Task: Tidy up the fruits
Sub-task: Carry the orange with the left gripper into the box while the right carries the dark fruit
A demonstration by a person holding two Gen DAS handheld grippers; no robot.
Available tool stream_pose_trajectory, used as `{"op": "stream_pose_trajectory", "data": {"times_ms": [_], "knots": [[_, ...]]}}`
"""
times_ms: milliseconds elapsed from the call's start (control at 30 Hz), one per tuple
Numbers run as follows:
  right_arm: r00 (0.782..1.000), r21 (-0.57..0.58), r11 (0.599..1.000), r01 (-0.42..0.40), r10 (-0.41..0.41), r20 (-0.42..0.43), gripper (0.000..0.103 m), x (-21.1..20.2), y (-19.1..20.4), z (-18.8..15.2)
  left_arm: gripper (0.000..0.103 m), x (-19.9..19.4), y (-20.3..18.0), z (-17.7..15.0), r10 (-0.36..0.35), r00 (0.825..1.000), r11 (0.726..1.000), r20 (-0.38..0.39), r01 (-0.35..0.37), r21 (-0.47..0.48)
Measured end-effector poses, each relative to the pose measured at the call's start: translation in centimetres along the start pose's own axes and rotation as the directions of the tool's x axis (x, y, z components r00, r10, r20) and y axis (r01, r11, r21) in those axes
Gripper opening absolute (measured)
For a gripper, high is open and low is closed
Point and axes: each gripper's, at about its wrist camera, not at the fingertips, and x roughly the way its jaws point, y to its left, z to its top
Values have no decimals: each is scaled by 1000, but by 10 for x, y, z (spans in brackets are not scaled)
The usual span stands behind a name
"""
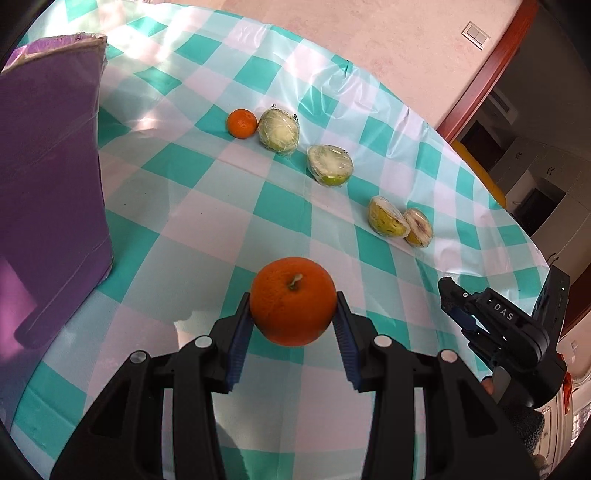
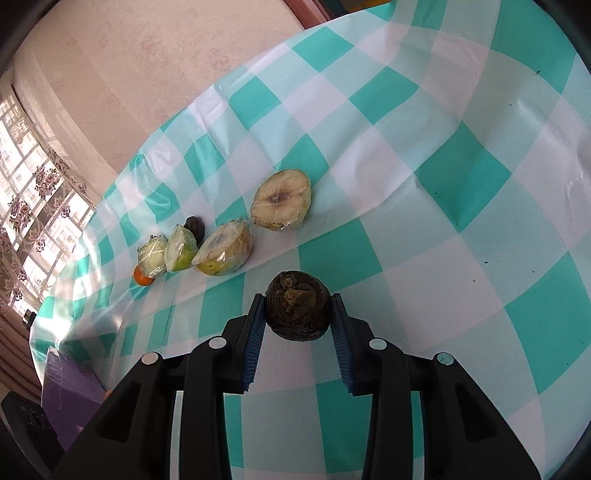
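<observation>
Your left gripper (image 1: 293, 314) is clenched on a large orange (image 1: 293, 301), its blue pads pressing the fruit's two sides, stem end facing up. The orange hangs between the fingertips, above the teal-and-white checked tablecloth (image 1: 207, 206).

Your right gripper (image 2: 298, 314) is clamped on a dark brown wrinkled fruit (image 2: 298, 310), pinched the same way at the tips of its fingers, over the same cloth.

Ahead of the left gripper, farther out on the table, you have one small orange (image 1: 242, 123) and four cut fruit halves wrapped in clear film. The first wrapped half (image 1: 279, 131) sits just beside the small orange, the second wrapped half (image 1: 330, 164) lies to the right of it, and the last pair (image 1: 400, 221) lean against each other farther right. From the right wrist view the same four halves run in a line ahead and to the left of that gripper, with a second dark fruit (image 2: 194, 226) just behind them, so you have two dark fruits and two oranges in all.

A purple box (image 1: 51, 184) stands to the left of the left gripper. The only readable writing is "DAS", in white letters on the body of your right gripper as seen in the left wrist view. A white wall switch (image 1: 476, 35) sits on the far wall.
</observation>
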Motion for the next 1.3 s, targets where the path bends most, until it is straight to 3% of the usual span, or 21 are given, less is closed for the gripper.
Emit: {"op": "stream_pose_trajectory", "data": {"times_ms": [267,700,967,1300], "knots": [[999,-130,991,-9,3,-44,36,-12,38,-41,43,-35,19,-26,-1,1000,1000,-7,1,23],[987,-213,972,-99,69,-144,36,-28,67,-88,43,-78,35,-52,-21,999,997,30,19,72],[985,-224,967,-120,87,-152,36,-35,76,-100,43,-99,27,-61,-6,993,989,115,-11,145],[978,-185,968,-169,142,-152,36,-40,83,-107,43,-129,16,-70,29,971,970,238,-85,228]]}}
